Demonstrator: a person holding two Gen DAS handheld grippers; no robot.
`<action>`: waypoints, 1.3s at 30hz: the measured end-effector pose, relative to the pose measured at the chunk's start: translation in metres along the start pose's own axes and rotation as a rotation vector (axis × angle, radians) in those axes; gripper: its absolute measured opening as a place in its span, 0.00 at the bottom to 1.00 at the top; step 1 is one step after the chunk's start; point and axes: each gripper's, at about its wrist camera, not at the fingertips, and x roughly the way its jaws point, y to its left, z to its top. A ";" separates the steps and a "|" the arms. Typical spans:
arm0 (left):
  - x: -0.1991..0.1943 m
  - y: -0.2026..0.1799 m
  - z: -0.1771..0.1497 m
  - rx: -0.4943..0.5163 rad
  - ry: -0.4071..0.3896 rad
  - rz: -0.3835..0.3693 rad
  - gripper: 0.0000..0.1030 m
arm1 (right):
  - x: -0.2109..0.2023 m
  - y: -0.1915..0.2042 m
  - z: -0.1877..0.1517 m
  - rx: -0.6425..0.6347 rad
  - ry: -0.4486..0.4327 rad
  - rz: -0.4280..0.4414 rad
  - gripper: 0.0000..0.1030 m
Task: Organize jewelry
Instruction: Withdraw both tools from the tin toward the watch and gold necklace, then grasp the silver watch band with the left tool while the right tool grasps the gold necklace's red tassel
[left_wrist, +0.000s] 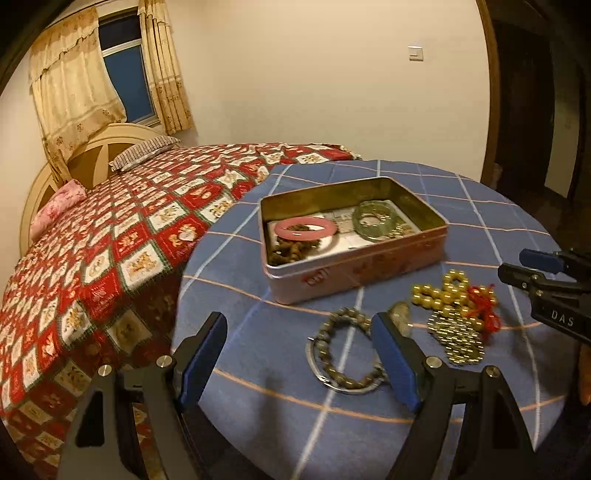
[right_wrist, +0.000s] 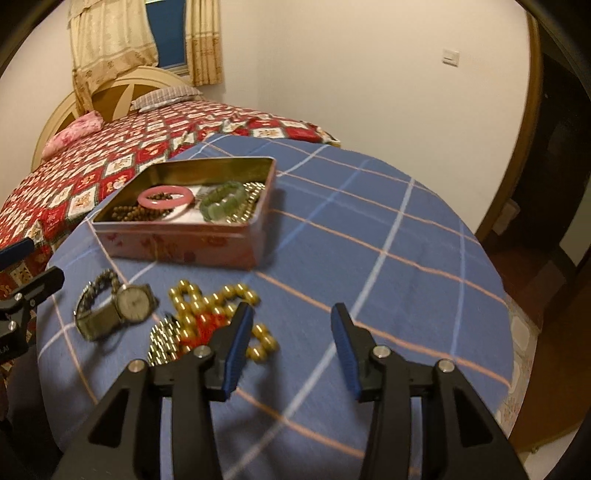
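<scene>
An open pink tin (left_wrist: 354, 271) on the blue checked tablecloth holds a pink bangle (left_wrist: 304, 227), a green bracelet (left_wrist: 375, 218) and brown beads (left_wrist: 291, 253). In front of it lie a grey bead bracelet (left_wrist: 341, 345), a gold bead bracelet with a red tassel (left_wrist: 448, 291) and a gold chain piece (left_wrist: 458, 339). My left gripper (left_wrist: 299, 317) is open above the cloth, with the grey bracelet next to its right finger. My right gripper (right_wrist: 291, 310) is open with nothing between the pads. The gold beads (right_wrist: 218, 295) and a wristwatch (right_wrist: 131, 302) lie to its left, near the tin (right_wrist: 192, 243).
The round table (right_wrist: 406, 229) drops off at its right and far edges. A bed with a red patterned quilt (left_wrist: 110, 236) adjoins it on the left and behind. A dark doorway (right_wrist: 561, 147) is on the right. Each gripper shows at the edge of the other's view.
</scene>
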 end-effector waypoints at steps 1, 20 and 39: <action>-0.001 -0.002 -0.001 0.000 0.002 -0.008 0.78 | -0.002 -0.004 -0.004 0.012 -0.001 0.001 0.46; 0.026 -0.027 -0.012 0.027 0.096 -0.121 0.46 | -0.001 -0.003 -0.013 0.051 0.003 0.049 0.46; -0.017 -0.015 0.005 0.017 -0.043 -0.169 0.00 | 0.000 0.030 -0.005 0.013 0.008 0.131 0.47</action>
